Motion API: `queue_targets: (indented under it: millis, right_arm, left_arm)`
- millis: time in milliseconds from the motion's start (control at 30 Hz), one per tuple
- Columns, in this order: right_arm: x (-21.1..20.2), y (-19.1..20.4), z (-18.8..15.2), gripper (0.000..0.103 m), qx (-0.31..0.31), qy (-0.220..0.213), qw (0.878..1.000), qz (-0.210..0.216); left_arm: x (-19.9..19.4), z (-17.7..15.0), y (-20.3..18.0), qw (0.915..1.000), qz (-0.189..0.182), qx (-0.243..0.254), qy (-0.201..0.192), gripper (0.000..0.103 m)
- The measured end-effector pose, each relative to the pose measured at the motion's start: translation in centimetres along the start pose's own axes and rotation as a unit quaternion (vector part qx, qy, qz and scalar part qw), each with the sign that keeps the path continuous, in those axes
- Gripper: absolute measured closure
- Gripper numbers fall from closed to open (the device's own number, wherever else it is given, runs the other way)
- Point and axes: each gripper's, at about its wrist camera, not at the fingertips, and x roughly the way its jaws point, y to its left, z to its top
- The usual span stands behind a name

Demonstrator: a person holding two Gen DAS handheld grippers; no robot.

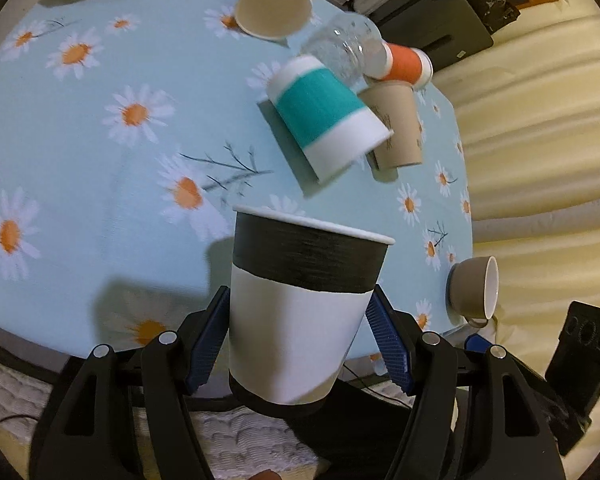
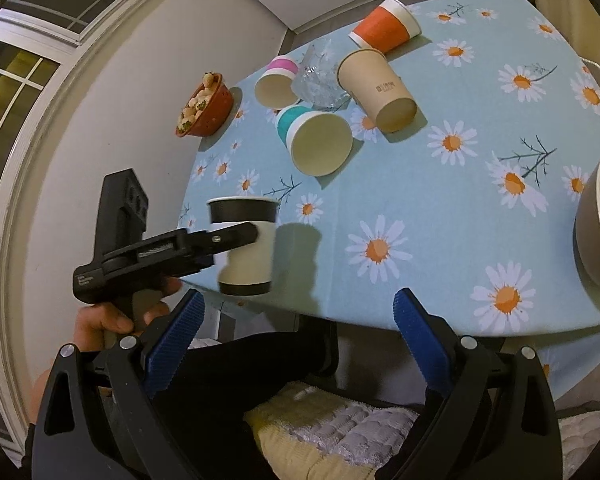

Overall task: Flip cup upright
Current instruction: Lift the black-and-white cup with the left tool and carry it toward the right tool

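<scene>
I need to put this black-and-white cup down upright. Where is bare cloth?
Free: the near cloth between the held black-and-white cup, teal cup and grey cup. Crowded: the far cluster around the clear bottle.

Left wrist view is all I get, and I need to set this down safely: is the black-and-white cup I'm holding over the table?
Observer: The black-and-white cup hangs at the table's near edge, above the surface, rim up.
Operator: Is the right claw in my way?
Observer: No. The right claw is open and holds nothing, back off the table edge.
Operator: The teal cup, which way does it open?
Observer: The teal cup lies on its side, mouth facing the right camera.
</scene>
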Motion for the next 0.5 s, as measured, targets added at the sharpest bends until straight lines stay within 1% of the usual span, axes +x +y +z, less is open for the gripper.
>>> queue_targets:
  millis: [133,267,367,433,467,500]
  right_arm:
    - [-0.3,-0.5,-0.3,0.009,0.004,0.0,1.0,0.001]
    - [-0.5,-0.9,-0.5,0.009,0.009,-0.004,1.0,0.002]
    - [-0.6,-1.2,-0.6,0.009,0.012,-0.003,1.0,0.005]
    - [-0.4,-1.4,-0.6,0.009,0.013,-0.001,1.0,0.004]
    - [-0.3,-1.4,-0.7,0.009,0.014,0.0,1.0,0.004]
    - [-0.2,-1.4,-0.7,0.009,0.014,0.001,1.0,0.005]
  left_arm:
    - [1.8,-0.4,-0.6,0.9999,0.01,-0.002,0.01,0.037]
    - [3.3,-0.8,-0.6,0.9992,0.034,0.003,0.019,0.037]
    - [3.8,-1.1,-0.9,0.999,0.041,0.005,0.019,0.036]
    - [4.0,-1.3,-1.1,0.9986,0.049,0.01,0.018,0.031]
    - [3.8,-1.2,-0.8,0.9984,0.052,0.01,0.018,0.023]
    - [3.7,-1.1,-0.8,0.9984,0.054,0.009,0.015,0.02]
